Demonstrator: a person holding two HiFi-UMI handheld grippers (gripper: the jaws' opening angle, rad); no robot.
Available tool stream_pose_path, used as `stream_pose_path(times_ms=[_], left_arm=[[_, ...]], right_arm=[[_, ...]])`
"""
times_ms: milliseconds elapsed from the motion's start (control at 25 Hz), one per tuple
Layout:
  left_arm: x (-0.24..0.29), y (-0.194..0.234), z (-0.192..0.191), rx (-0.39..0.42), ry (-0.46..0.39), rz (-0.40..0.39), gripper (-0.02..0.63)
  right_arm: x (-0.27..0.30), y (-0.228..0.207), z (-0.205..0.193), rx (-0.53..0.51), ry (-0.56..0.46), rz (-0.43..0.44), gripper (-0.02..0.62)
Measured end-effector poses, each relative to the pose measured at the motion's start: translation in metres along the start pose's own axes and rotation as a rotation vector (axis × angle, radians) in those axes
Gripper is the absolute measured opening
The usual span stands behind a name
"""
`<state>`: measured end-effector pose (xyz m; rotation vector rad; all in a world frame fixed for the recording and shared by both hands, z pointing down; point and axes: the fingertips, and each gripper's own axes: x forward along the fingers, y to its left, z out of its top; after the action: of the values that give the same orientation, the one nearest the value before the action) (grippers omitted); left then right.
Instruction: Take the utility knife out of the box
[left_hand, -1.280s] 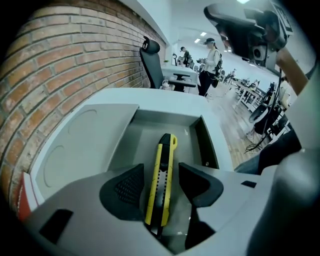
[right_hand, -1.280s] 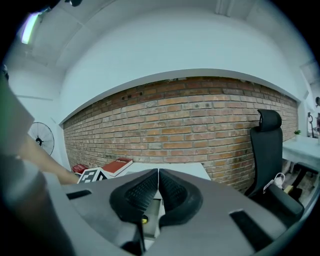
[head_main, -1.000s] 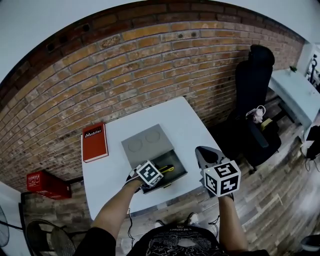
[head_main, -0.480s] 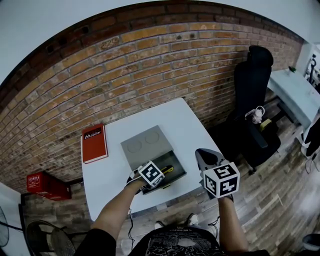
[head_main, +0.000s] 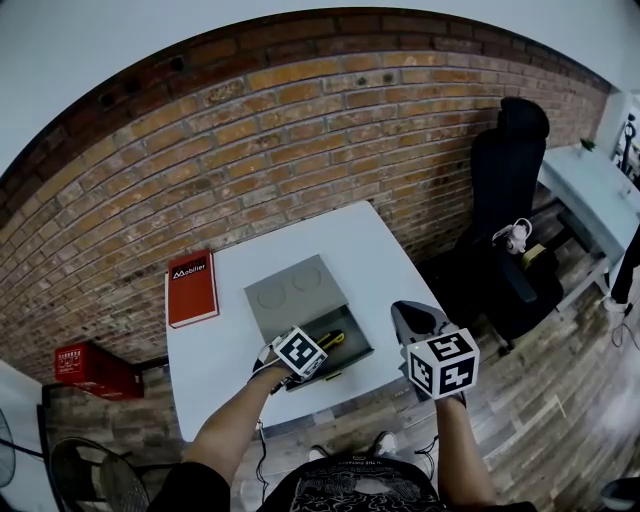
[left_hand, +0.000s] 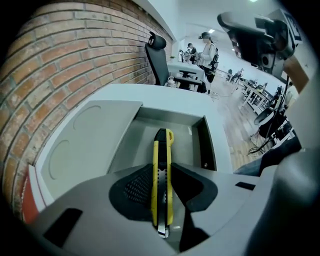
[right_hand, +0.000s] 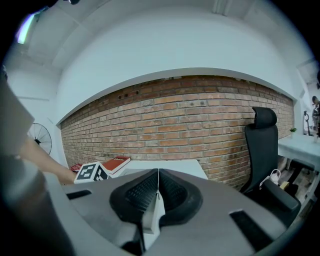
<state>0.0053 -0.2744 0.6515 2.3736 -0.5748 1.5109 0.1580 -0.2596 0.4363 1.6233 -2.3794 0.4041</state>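
A yellow and black utility knife (left_hand: 161, 145) lies lengthwise in the open grey box (left_hand: 197, 135), its dark tip pointing away from me. My left gripper (left_hand: 163, 185) points steeply down into the box and is shut on the knife, with both pads pressed against its sides. In the head view the left gripper (head_main: 315, 357) sits over the box's tray (head_main: 355, 345), and a bit of the knife (head_main: 333, 339) shows past the marker cube. My right gripper (head_main: 405, 315) hovers off the table's near right edge, shut with nothing in it; its pads (right_hand: 150, 192) meet.
The box's flat lid (head_main: 290, 288) lies open toward the brick wall. A red book (head_main: 189, 286) rests on the white table (head_main: 370, 245) at the left. A black office chair (head_main: 508, 170) stands to the right, and a red case (head_main: 93, 369) lies on the floor at the left.
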Motion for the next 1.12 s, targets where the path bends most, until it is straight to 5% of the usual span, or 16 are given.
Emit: stream_pose_path(times_ms=[1120], left_arm=[[-0.132,0.037,0.078,-0.151,-0.476,0.248,0.129]], right_arm=[[0.023,0.034,0.015,-0.037,-0.014,0.109,0.020]])
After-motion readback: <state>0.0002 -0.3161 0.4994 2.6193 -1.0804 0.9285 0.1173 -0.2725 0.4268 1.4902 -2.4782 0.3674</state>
